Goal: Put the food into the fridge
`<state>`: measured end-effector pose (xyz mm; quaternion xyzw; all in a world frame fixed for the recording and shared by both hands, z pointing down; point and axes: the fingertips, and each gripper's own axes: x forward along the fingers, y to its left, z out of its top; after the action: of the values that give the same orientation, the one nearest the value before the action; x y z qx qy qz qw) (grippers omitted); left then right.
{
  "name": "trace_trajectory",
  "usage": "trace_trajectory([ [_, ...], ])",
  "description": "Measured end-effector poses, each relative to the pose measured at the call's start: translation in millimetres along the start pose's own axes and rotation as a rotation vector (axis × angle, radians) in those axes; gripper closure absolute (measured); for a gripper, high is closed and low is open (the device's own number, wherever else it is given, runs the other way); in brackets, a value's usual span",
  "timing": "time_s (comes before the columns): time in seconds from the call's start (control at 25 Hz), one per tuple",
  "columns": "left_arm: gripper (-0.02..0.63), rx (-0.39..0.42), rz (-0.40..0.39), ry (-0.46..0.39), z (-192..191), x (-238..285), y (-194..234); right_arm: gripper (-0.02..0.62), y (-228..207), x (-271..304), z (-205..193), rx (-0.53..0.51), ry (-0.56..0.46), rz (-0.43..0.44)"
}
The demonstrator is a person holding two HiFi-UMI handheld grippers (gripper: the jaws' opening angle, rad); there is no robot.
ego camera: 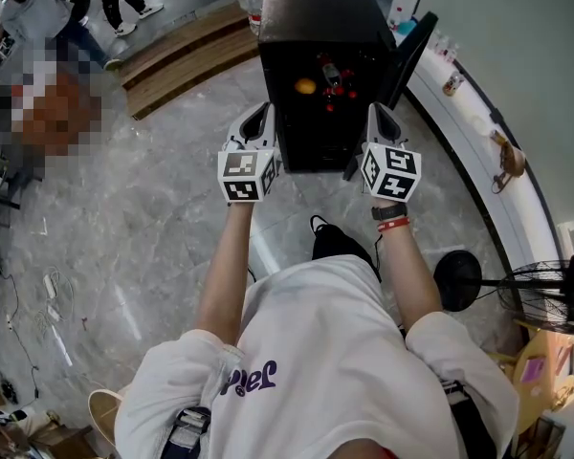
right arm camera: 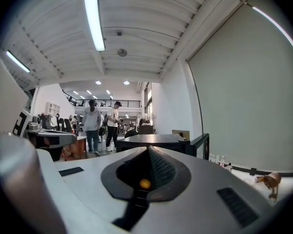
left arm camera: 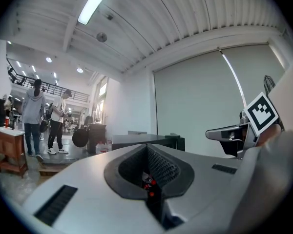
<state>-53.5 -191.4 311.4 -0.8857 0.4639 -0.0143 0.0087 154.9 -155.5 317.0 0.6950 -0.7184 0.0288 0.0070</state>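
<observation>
Food (ego camera: 306,86) looks already inside the fridge (ego camera: 316,27), left hand-held gripper (ego camera: 259,115) and right hand-held gripper (ego camera: 377,115) both pinched together empty, so swinging the door (ego camera: 413,51) shut seems next.

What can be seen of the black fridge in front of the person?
The fridge is a small black box standing upright on the pale marbled floor. Its door hangs open at the right in the head view. The dark inside holds a round orange item and several small red ones. Its material cannot be told.
</observation>
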Motion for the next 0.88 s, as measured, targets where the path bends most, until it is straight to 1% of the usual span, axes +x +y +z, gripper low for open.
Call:
trace_trajectory([
  [0.36, 0.588, -0.002, 0.0, -0.006, 5, 6, -5, 0.581, -2, 0, 2, 0.01, -0.016, 0.012],
  [0.88, 0.588, -0.013, 0.002, 0.003, 1, 24, -6, 0.581, -18, 16, -8, 0.023, 0.02, 0.012],
])
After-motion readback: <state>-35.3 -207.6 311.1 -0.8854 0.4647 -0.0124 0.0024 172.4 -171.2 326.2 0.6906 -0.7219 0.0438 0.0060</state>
